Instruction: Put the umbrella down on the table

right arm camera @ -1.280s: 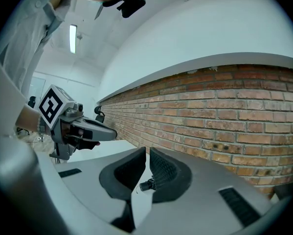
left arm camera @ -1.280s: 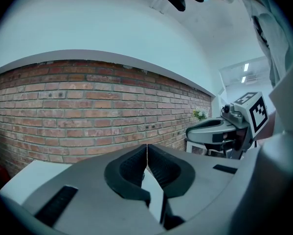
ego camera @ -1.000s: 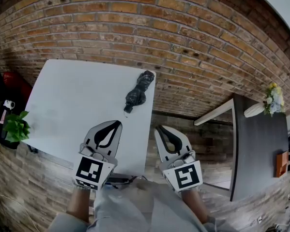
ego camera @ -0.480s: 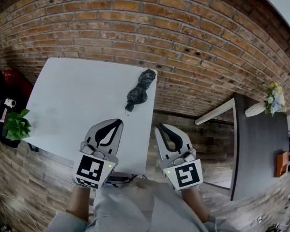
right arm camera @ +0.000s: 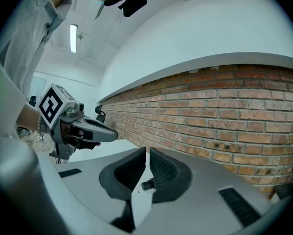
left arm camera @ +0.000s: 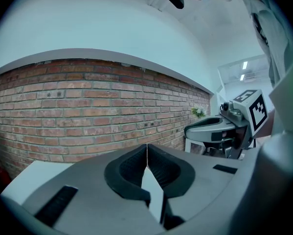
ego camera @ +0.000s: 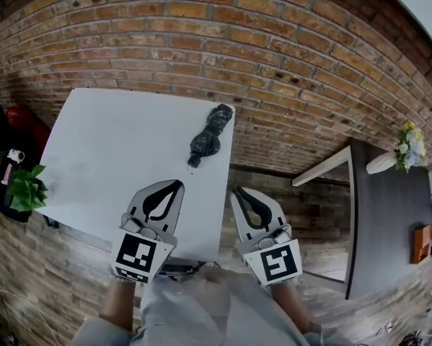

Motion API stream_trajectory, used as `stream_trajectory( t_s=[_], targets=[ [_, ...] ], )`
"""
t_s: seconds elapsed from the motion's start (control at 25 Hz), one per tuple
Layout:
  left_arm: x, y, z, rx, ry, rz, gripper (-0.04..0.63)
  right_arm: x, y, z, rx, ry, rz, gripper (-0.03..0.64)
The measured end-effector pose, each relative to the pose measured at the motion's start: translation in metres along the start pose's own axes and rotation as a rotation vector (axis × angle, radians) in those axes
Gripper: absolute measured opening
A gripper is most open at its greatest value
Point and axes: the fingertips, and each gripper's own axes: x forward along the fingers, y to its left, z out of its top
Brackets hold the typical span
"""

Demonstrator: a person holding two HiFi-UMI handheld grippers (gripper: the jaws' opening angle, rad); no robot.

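Observation:
A folded black umbrella lies on the white table, near its far right edge, with nothing touching it. My left gripper hovers over the table's near right part, short of the umbrella, jaws shut and empty; in the left gripper view its tips meet. My right gripper is just off the table's right edge, over the floor, its jaws together with nothing in them. In the right gripper view one end of the umbrella shows in the distance behind the thin slit of that gripper.
A brick wall runs behind the table. A green plant and a red object stand off the table's left side. To the right is a dark table with flowers. Wooden floor lies between the tables.

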Motion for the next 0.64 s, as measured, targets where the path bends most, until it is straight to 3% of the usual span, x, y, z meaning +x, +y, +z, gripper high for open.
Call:
stream_trajectory(
  t_s=[0.64],
  targets=[
    [0.0030, -0.0029, -0.0066, 0.006, 0.022, 0.000, 0.024, -0.0008, -0.0016, -0.0064, 0.003, 0.013, 0.002, 0.055]
  ],
)
